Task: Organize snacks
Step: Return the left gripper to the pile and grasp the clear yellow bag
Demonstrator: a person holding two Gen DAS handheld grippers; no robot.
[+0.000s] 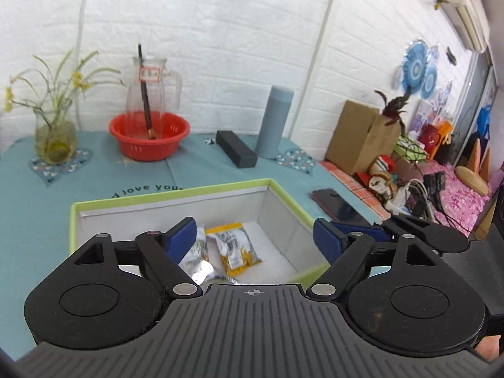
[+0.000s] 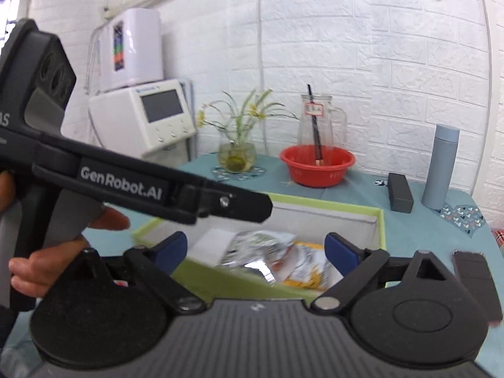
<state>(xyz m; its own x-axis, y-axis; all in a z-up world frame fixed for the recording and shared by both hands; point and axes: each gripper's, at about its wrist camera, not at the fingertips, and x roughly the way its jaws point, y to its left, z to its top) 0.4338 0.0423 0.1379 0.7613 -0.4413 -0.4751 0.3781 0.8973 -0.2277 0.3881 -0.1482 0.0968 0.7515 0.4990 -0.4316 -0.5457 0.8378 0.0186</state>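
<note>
From the left wrist, the left gripper (image 1: 252, 236) hangs with jaws wide and empty above the green-rimmed grey fabric box (image 1: 176, 192) near the table's front edge. A yellow-printed plastic snack packet (image 1: 234, 247) and a crinkled silver foil snack bag (image 1: 197, 260) lie inside, likely light, soft, slippery; best pinched at a sealed edge.

From the right wrist, the right gripper (image 2: 255, 247) likewise stands open and empty over the box.
</note>
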